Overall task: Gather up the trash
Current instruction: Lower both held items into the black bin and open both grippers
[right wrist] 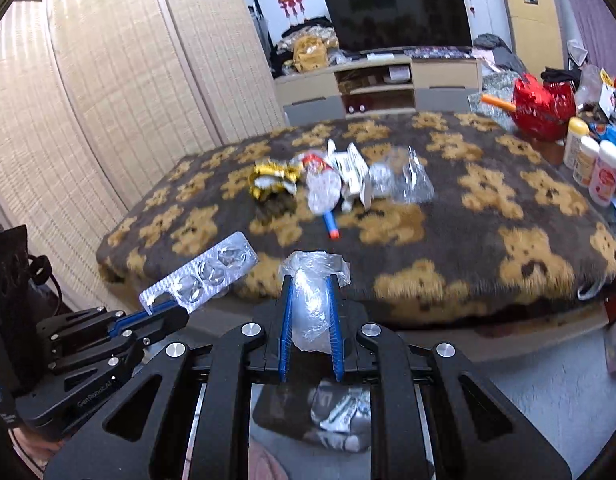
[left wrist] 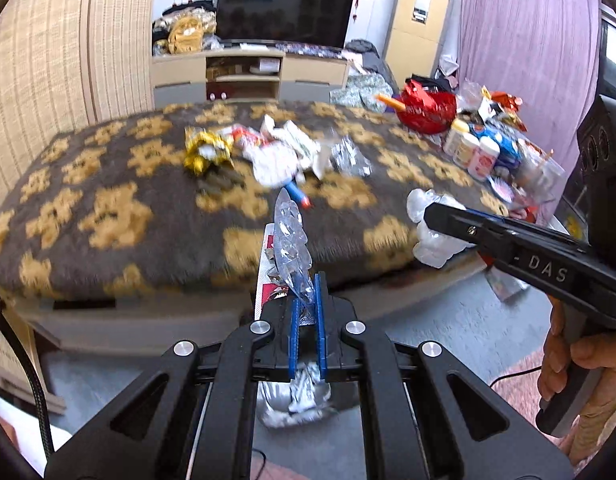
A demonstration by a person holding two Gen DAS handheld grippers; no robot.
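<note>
Left claw (left wrist: 306, 300): clamped on an emptied blister pack (left wrist: 290, 236), held up off the desk's near edge.
Right claw (right wrist: 311, 320): pinched around crumpled clear plastic (right wrist: 314, 280).
Floor below: silver wrappers (right wrist: 342, 412).
Desk (left wrist: 108, 184): bear-patterned cover, remaining trash pile (left wrist: 276, 152) mid-surface.
Far right: bottles (left wrist: 474, 150), red bag (left wrist: 428, 110).

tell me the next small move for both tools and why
Probably open both over the dark bin holding silver trash just below them: the left tool grips an empty silver blister pack, the right tool a crumpled clear plastic wrapper, both already lifted off the bear-patterned blanket.
</note>
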